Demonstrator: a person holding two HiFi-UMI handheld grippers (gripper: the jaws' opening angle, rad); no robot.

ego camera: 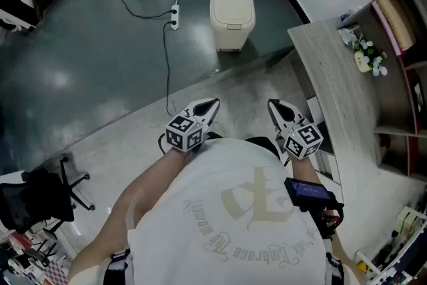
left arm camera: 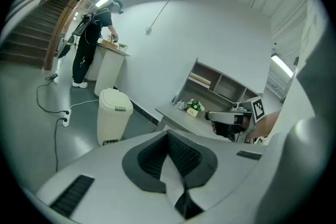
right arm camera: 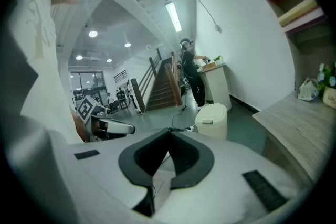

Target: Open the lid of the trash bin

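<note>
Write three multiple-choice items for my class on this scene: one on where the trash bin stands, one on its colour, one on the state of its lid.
1. Where does the trash bin stand?
A. on the wooden counter
B. on the dark floor, near a power strip
C. on the staircase

2. What colour is the bin?
A. black
B. red
C. cream

3. How is its lid?
A. shut
B. propped fully open
C. taken off and lying on the floor

Answers:
1 B: the head view shows it on the floor, with the strip just to its left.
2 C: body and lid are cream in all three views.
3 A: the lid lies flat on the body, with no gap showing.
</note>
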